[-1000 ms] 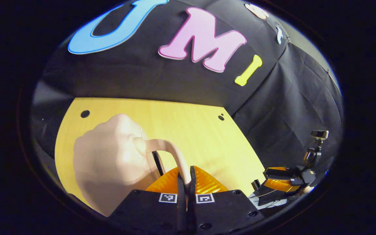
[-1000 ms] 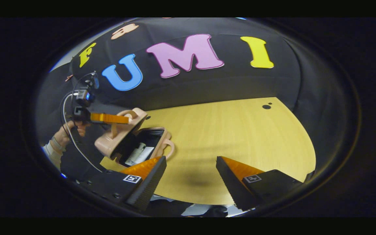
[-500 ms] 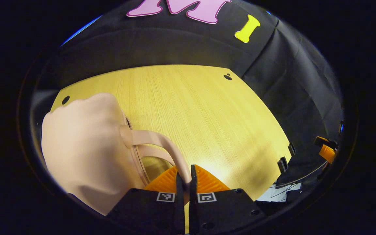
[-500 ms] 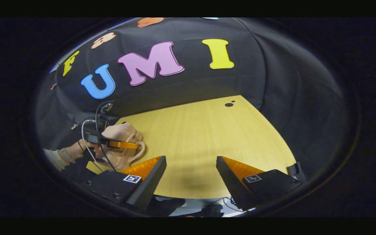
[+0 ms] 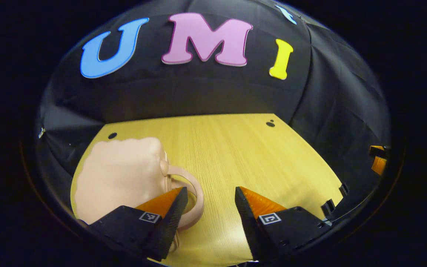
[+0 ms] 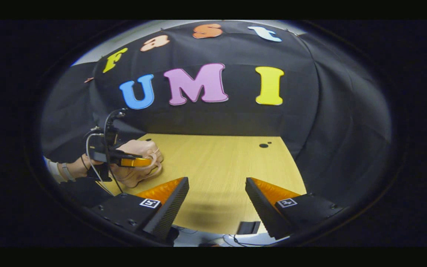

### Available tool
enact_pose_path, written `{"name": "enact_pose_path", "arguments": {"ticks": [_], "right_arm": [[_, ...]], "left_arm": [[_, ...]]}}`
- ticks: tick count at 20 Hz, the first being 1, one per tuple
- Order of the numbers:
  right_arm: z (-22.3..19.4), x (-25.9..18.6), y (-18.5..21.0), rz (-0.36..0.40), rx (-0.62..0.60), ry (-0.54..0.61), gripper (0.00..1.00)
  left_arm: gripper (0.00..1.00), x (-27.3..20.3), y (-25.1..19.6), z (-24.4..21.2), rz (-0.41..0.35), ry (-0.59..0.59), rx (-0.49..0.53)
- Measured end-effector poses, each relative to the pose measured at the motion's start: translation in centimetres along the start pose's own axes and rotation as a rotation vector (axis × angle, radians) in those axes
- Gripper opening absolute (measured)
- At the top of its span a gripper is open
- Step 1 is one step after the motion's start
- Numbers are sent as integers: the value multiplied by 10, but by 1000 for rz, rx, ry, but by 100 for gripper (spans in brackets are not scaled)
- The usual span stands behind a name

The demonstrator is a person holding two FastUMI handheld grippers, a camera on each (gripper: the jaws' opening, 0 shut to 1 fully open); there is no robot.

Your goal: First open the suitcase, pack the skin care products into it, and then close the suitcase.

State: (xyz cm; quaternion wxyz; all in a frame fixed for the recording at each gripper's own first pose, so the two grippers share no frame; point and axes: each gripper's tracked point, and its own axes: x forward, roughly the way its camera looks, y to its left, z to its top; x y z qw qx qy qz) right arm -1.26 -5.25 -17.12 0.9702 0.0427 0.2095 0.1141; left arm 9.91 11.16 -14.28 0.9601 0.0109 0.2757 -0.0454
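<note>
The pale pink suitcase (image 5: 121, 174) lies closed on the left of the wooden table (image 5: 243, 155), and what it holds is hidden. Its loop handles (image 5: 195, 193) stick out toward the table's middle. My left gripper (image 5: 211, 194) is open, and the handles lie just off its left finger with nothing between the fingers. In the right gripper view the suitcase (image 6: 139, 171) sits far left, with the left gripper (image 6: 136, 162) over its handles and a hand (image 6: 75, 170) holding that gripper. My right gripper (image 6: 217, 185) hangs open over bare table, well to the right of the case.
The booth's black cloth closes off the back and right of the table (image 6: 221, 163). Small holes (image 5: 270, 124) mark the tabletop's far corners. A small black block (image 6: 248, 227) and cables lie below the table's near edge. The right gripper (image 5: 378, 163) shows at the far right.
My left gripper, shut on the handle, brought the lid down until the case closed. It has now let go and opened. The right gripper stayed open and drew back.
</note>
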Motion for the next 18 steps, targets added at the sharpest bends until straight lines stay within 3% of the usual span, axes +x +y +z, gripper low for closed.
{"name": "enact_pose_path", "arguments": {"ticks": [2, 5, 10, 13, 18], "right_arm": [[25, -7, 1, 23, -49, -70, 98], [71, -25, 13, 60, -79, -192, 97], [129, -40, 23, 19, -57, -331, 97], [155, -47, 30, 6, -60, -404, 100], [174, -52, 35, -20, -83, -449, 96]], "left_arm": [[90, -41, -18, 30, 64, -118, 49], [96, -102, -52, 81, 135, -287, 100], [97, -185, -79, 148, 148, -489, 56], [97, -207, -71, 170, 178, -563, 63], [97, -210, -72, 169, 198, -574, 42]]}}
